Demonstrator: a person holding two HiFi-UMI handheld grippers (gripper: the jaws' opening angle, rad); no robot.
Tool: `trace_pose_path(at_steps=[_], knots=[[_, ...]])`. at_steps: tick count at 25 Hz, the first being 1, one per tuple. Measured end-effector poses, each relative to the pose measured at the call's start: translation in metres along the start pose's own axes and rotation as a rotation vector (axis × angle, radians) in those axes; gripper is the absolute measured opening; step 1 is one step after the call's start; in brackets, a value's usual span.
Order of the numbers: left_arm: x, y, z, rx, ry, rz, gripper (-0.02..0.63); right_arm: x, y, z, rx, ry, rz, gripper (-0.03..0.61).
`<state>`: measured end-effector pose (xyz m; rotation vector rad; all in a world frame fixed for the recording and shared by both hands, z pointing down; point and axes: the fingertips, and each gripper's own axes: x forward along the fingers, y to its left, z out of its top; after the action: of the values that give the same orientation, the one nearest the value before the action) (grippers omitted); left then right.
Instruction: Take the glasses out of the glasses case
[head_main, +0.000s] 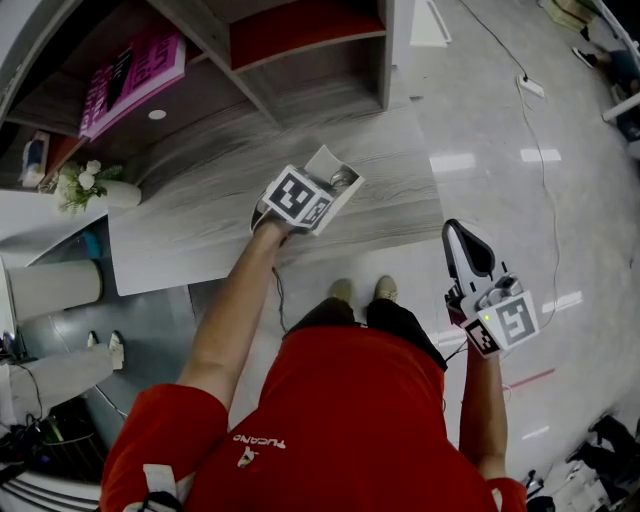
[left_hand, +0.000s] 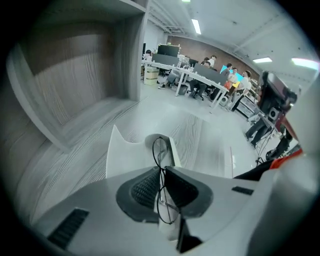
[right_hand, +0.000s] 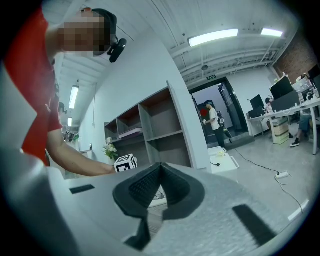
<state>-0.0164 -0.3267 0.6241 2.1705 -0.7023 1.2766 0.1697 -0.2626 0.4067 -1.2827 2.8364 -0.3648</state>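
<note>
A white glasses case (head_main: 333, 166) lies open on the grey wood table (head_main: 190, 235), near its front edge. My left gripper (head_main: 325, 190) points steeply down over the case, its marker cube on top. In the left gripper view its jaws (left_hand: 161, 169) are shut on thin wire-frame glasses (left_hand: 160, 152) at the bridge, one lens above the pads and one below, with the open case (left_hand: 130, 152) just beyond. My right gripper (head_main: 455, 232) hangs level off the table's right side, over the floor. Its jaws (right_hand: 159, 169) are shut with nothing between them.
A shelf unit stands behind the table with a pink book (head_main: 130, 75) on one shelf. A vase of white flowers (head_main: 85, 185) sits at the far left. A cable and power strip (head_main: 532, 87) lie on the floor at right. People sit at desks (left_hand: 210, 75) far off.
</note>
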Motion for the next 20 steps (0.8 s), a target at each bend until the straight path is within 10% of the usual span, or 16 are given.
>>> trace_pose_path(at_steps=[12,20], knots=[[-0.067,-0.008,0.020,-0.037,-0.235,0.060,0.037,0.016,0.029,0.011,-0.017,-0.031,0.061,0.005],[-0.141,-0.038,0.050,-0.043,-0.569,0.079,0.037,0.028,0.054,0.024,-0.031,-0.064,0.102,0.005]])
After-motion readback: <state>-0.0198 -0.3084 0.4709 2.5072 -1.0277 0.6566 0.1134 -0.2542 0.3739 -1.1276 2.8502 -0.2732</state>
